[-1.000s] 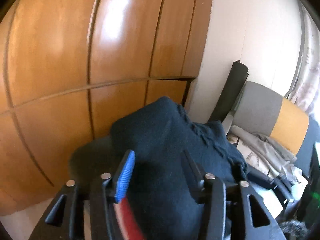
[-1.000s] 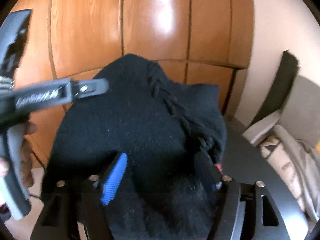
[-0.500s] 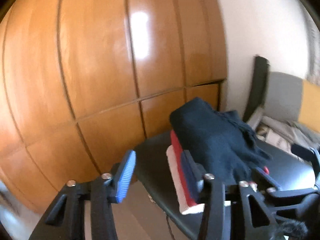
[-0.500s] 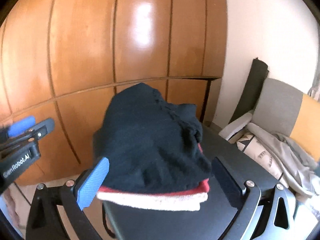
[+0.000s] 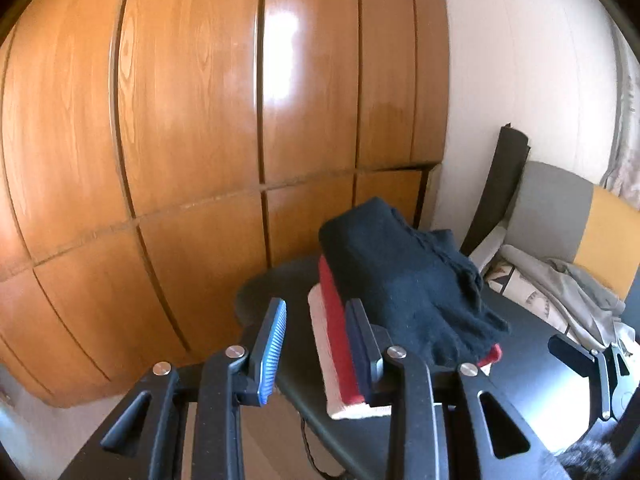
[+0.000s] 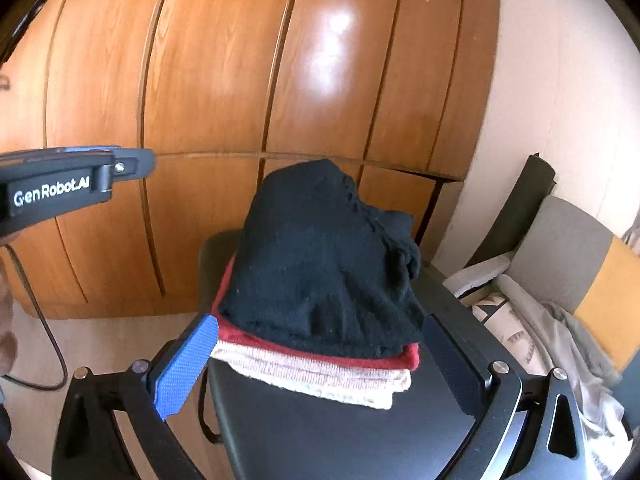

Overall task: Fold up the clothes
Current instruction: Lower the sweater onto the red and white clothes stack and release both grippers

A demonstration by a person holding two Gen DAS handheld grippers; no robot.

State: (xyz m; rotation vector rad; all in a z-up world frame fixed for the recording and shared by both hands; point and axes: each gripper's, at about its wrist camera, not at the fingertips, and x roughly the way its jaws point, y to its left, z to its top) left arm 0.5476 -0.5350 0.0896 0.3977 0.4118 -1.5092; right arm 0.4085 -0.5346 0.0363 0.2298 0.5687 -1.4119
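**Right wrist view: folded stack sits on the black table, both grippers empty**

Right wrist view first, largest thing down. We see the wooden wardrobe (image 6: 248,80) filling the background, then the black table (image 6: 320,432), then the stack on it: dark navy knit (image 6: 320,264) on top, red garment (image 6: 320,354) under it, cream garment (image 6: 320,376) at the bottom. All three lie folded and squared, edges roughly aligned. More loose grey cloth (image 6: 552,344) lies on the chair (image 6: 568,248) to the right, apart from the stack.

Right gripper (image 6: 320,364): jaws wide apart, straddling the near edge of the stack, gripping nothing. Left gripper (image 5: 316,344): jaws partly open, nothing between them, just beside the stack's left edge.

Handling, our judgement: light, soft, limp knitwear, with no stiffness of its own. The navy knit looks thick and fuzzy, so the pads should bite well and slip little. Pinch at a folded edge or corner, through all layers. A grab at mid-panel would bunch it and undo the fold. The stack could shear if pushed sideways.

Writing: "GenRobot.AI" in white on the left gripper body (image 6: 52,192). We read no garment labels.
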